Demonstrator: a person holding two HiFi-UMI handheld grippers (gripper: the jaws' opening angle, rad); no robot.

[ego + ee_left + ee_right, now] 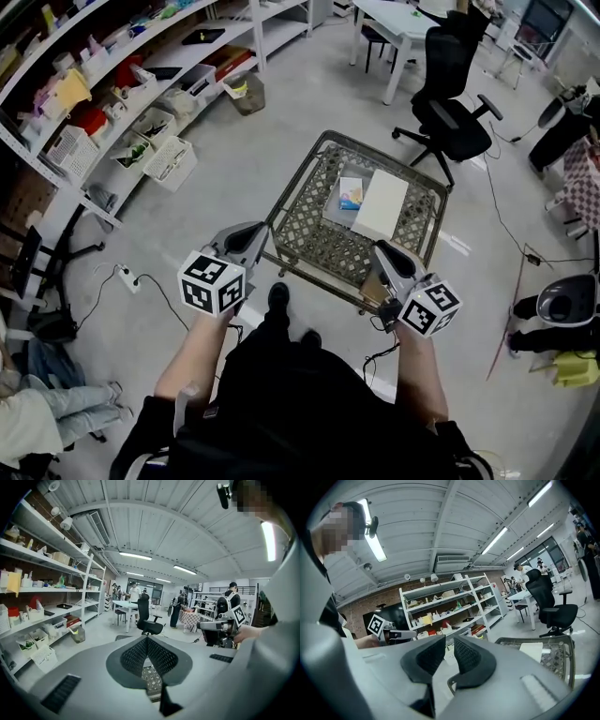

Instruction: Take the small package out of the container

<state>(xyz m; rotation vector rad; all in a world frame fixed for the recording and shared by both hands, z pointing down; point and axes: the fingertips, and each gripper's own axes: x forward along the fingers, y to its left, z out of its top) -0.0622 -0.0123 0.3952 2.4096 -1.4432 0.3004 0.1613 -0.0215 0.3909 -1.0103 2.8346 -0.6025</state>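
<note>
A wire mesh container (292, 187) stands on the floor in front of me. Inside it lie a small blue-and-white package (351, 193) and, beside it on the right, a larger white flat box (381, 204). My left gripper (255, 234) hovers at the container's near left corner, its jaws pressed together with nothing between them (147, 641). My right gripper (384, 251) hangs over the near right rim, its jaws a narrow gap apart and empty (449, 651). The right gripper view shows the container's rim (562, 641) and the white box (532, 651); the package is hidden there.
Long white shelves (141, 84) with bins and boxes run along the left. A black office chair (450, 103) and a white table (398, 28) stand beyond the container. A power strip (127, 277) and cables lie on the floor at left. More gear sits at right (562, 309).
</note>
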